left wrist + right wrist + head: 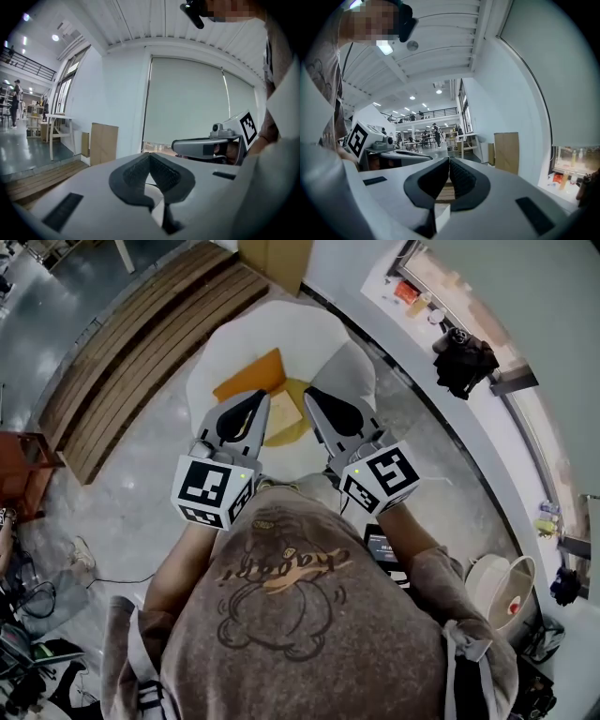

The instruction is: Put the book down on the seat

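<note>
An orange book (pixel 251 377) lies flat on the white rounded seat (pixel 234 334), next to a yellow round pad (pixel 286 423) partly hidden by my grippers. Both grippers are held above the seat, close to my chest, and point forward. My left gripper (pixel 251 401) (pixel 150 159) is shut with nothing between its pads. The right gripper (pixel 314 397) (pixel 449 163) is also shut and empty. Both gripper views look level across the room and show neither book nor seat. Each shows the other gripper beside it: the right gripper (pixel 206 147) and the left gripper (pixel 386 147).
A slatted wooden platform (pixel 141 343) runs left of the seat and a cardboard panel (pixel 277 259) stands behind it. A red stool (pixel 23 470) is at far left. A windowsill with bottles (pixel 412 292) and a black bag (pixel 464 357) curves along the right.
</note>
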Action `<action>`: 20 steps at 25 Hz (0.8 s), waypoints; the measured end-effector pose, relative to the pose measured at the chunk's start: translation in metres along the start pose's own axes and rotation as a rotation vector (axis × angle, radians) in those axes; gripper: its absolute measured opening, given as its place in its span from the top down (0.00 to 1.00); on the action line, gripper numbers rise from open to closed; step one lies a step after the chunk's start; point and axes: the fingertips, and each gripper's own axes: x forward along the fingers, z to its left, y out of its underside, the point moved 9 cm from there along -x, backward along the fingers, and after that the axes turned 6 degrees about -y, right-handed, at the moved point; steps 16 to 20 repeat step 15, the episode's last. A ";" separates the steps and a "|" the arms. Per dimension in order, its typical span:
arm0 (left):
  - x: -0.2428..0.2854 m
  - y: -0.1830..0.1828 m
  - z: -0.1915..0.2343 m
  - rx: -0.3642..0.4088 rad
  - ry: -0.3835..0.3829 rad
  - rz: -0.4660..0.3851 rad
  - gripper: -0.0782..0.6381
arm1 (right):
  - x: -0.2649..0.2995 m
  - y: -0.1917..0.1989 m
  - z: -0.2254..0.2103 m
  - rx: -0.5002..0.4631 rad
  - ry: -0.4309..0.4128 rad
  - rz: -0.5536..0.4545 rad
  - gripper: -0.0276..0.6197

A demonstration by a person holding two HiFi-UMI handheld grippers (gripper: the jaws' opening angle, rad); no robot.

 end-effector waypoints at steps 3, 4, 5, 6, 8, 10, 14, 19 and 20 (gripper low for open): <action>0.003 0.001 -0.001 -0.001 0.003 0.000 0.88 | -0.001 -0.001 -0.004 0.005 -0.001 0.000 0.93; 0.003 0.002 0.000 -0.003 0.004 0.001 0.88 | -0.001 -0.001 -0.005 0.000 0.000 0.001 0.93; 0.003 0.003 0.000 -0.005 0.005 0.001 0.88 | 0.000 -0.001 -0.005 -0.003 0.001 0.002 0.93; 0.002 0.003 0.001 -0.006 0.005 0.001 0.88 | 0.001 -0.001 -0.004 -0.006 0.001 0.002 0.93; 0.001 0.002 0.001 -0.008 0.004 -0.001 0.88 | 0.001 -0.002 -0.004 -0.008 0.000 0.001 0.93; 0.001 0.002 0.001 -0.008 0.002 -0.003 0.88 | 0.002 -0.002 -0.004 -0.011 -0.005 0.001 0.93; 0.003 0.001 0.008 -0.002 -0.005 -0.009 0.88 | 0.008 -0.004 -0.007 -0.019 -0.017 -0.004 0.93; 0.003 0.001 0.010 0.001 -0.008 -0.011 0.88 | 0.010 -0.005 -0.008 -0.021 -0.019 -0.006 0.93; 0.003 0.001 0.010 0.001 -0.008 -0.011 0.88 | 0.010 -0.005 -0.008 -0.021 -0.019 -0.006 0.93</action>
